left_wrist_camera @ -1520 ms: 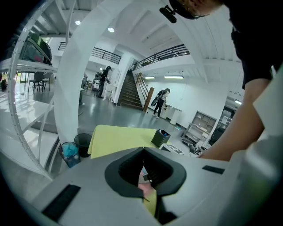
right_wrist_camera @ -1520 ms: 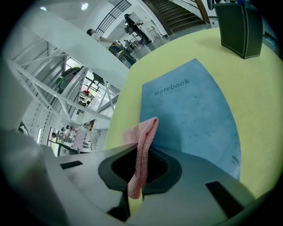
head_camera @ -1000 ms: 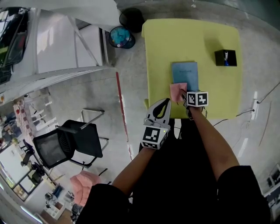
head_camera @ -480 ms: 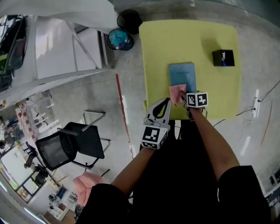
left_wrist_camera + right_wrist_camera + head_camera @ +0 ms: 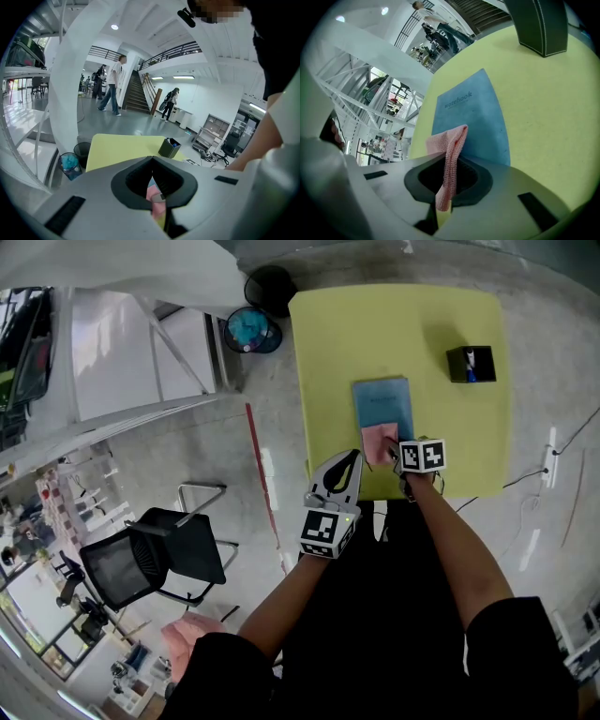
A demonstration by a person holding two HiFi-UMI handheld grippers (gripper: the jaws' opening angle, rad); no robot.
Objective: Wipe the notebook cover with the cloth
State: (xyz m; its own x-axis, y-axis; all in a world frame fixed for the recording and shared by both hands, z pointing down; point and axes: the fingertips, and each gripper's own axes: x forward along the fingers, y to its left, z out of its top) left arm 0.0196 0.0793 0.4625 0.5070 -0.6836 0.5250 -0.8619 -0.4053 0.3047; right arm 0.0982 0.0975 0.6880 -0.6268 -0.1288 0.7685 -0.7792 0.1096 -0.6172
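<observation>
On notebook (image 5: 382,401) near edge, cloth (image 5: 379,441) in right gripper (image 5: 396,454) edged rightward

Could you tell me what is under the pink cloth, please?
The near end of the blue notebook, lying on the yellow table. The right tool is shut on the cloth. The cover patch directly beneath is hidden, as is any contact.

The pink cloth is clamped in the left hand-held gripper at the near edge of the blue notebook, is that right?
No: the pink cloth is clamped in the right hand-held gripper, at the near edge of the blue notebook. The right gripper view shows it.
</observation>
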